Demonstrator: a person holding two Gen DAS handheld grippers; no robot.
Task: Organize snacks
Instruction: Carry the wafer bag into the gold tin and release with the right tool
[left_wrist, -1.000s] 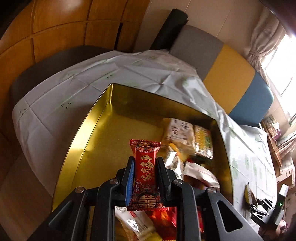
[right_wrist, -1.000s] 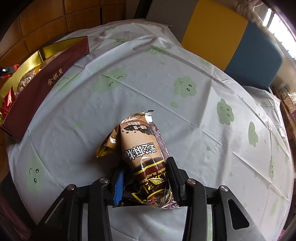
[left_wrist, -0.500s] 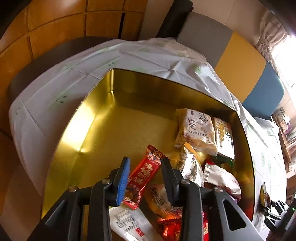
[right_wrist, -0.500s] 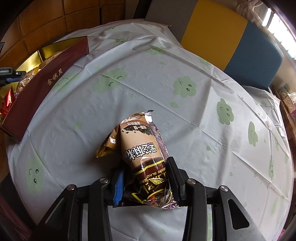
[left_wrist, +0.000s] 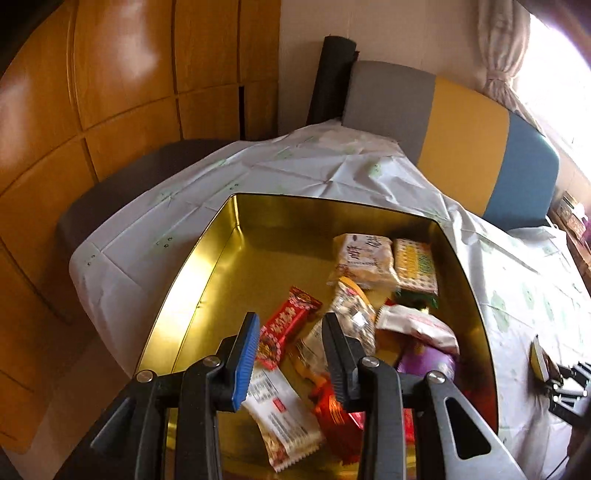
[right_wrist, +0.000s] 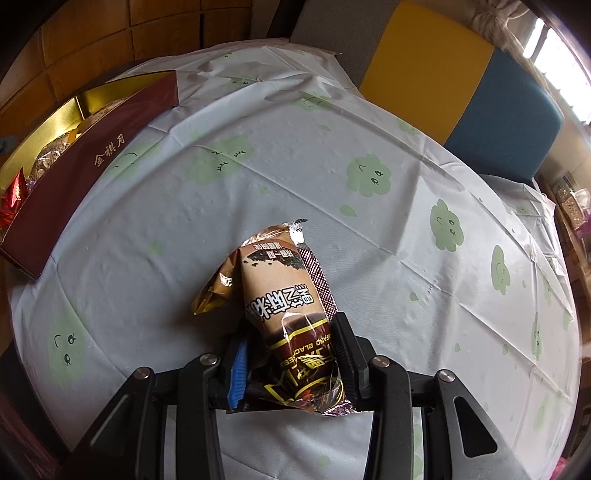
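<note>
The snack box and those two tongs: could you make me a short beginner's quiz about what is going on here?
1. True or false: the left tongs grip the red candy bar.
2. What do the right tongs hold? A) brown sesame snack packet B) a spoon C) nothing
3. Fill in: the red bar lies inside the ____ tin.

Key: 1 false, they are open above it. 2 A, the brown sesame snack packet. 3 gold.

1. The dark red box (right_wrist: 85, 173) on the table carries three gold Chinese characters on its side, reading 金祺月.
2. The brown packet (right_wrist: 291, 325) shows large white Chinese characters, upside down from here, and below them the Latin letters "BLACK" in part.
3. Print on the other snack wrappers is too blurred to read.
</note>
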